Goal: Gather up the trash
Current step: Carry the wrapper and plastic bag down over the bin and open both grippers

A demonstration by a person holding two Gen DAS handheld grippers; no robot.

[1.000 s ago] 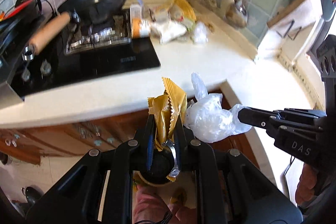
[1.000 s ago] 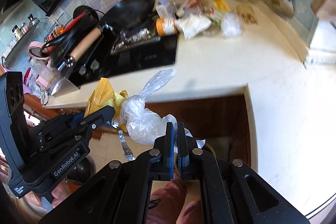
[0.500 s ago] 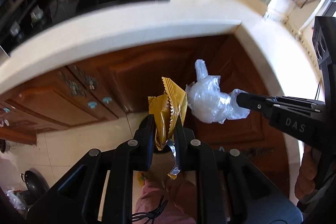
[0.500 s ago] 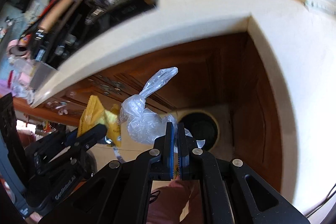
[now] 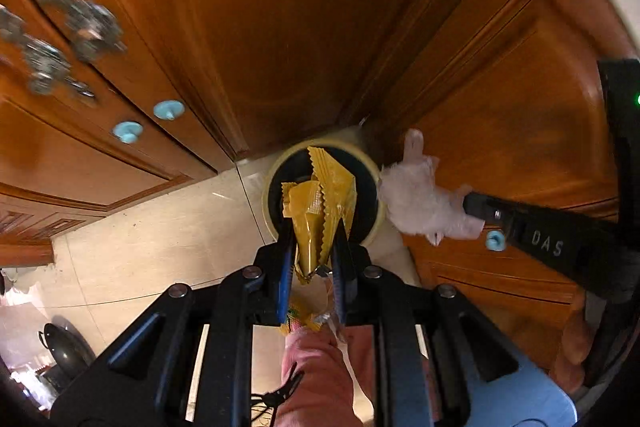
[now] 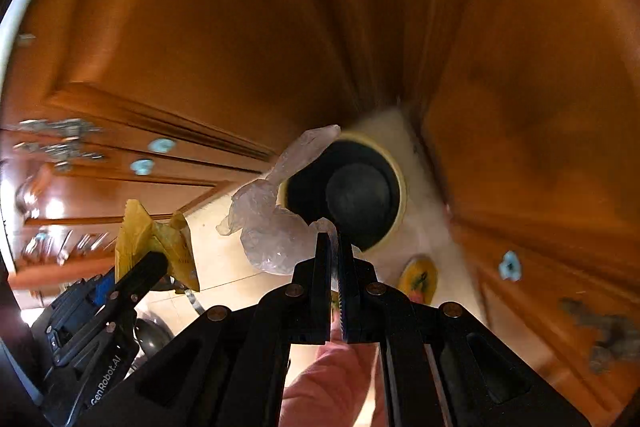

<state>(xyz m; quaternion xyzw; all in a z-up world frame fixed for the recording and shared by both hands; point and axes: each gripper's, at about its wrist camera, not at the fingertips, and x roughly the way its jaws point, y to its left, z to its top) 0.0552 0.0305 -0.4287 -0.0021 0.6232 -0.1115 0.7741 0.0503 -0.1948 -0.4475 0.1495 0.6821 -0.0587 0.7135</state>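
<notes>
My left gripper is shut on a crumpled yellow foil wrapper and holds it right above a round trash bin with a cream rim and dark inside, on the floor in the cabinet corner. My right gripper is shut on a crumpled clear plastic bag, held just left of the bin's opening. The bag also shows in the left wrist view beside the bin's right rim. The wrapper shows at the left of the right wrist view.
Brown wooden cabinet doors with pale blue knobs close in the bin on two sides. The floor is pale tile. A yellow sticker-like patch lies on the floor beside the bin. A dark pan sits on the floor at far left.
Both grippers have dropped from counter height towards the floor, still holding the wrapper and the bag. The counter has left the view and the trash bin now lies right below them.
</notes>
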